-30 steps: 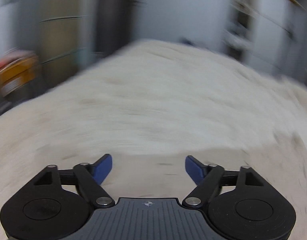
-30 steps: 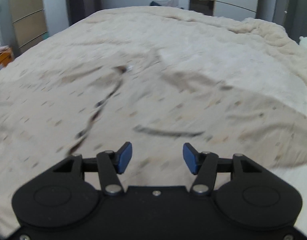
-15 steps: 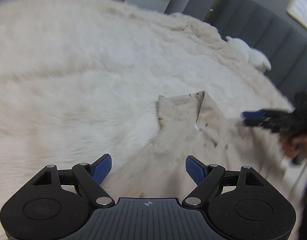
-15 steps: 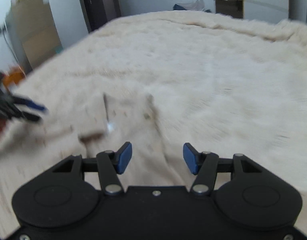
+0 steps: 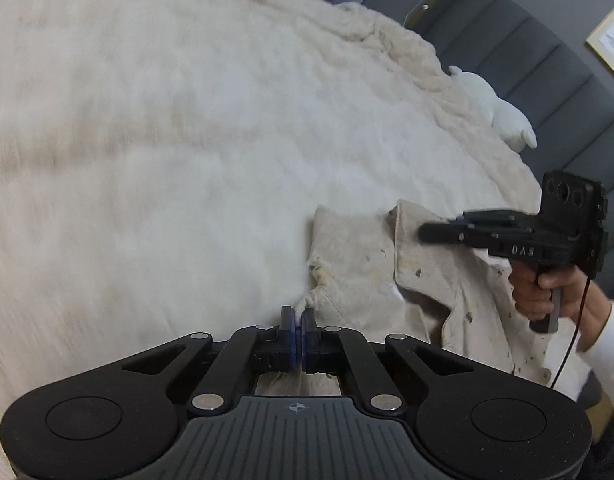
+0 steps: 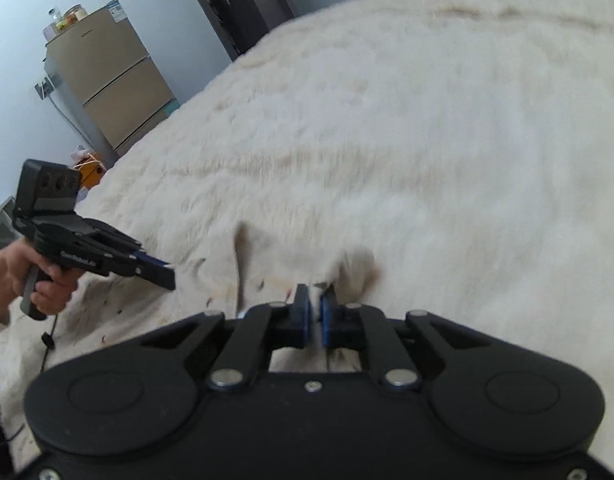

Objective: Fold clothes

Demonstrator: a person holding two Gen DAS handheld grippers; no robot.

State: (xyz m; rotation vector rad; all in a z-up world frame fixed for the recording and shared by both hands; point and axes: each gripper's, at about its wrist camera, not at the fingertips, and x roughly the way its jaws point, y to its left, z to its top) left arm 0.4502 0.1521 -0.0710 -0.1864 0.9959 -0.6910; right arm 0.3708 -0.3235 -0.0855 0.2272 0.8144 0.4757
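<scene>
Both tongs stood spread half a second ago with the garment lying ahead of them; now each pair has swung in over it and snapped together. Seen from its own camera, the left tongs [image 5: 298, 318] are pressed together on a small tuft of cloth at the near left corner of the beige shirt [image 5: 359, 264], which lies spread on the fluffy cream blanket [image 5: 167, 140] of the bed, its collar end toward the grey headboard [image 5: 527, 52]. The right tongs [image 6: 315, 308] are likewise closed, with a thin bit of the same shirt [image 6: 267, 276] apparently between the pads, though blur makes it hard to be sure how much cloth is caught. In the left view the right tongs reach over the fold by the collar, held by a hand [image 5: 543, 288] in a white sleeve. The main risk, as I judge it, is a shallow bite: the left grip takes only the very tip of the corner, so a quick lift could let it slip out and the fold would fall crooked. A pad may also have pinched blanket pile along with the shirt, dragging the blanket up. If the two sides rise unevenly, the soft fabric will sag and bunch rather than crease cleanly.
</scene>
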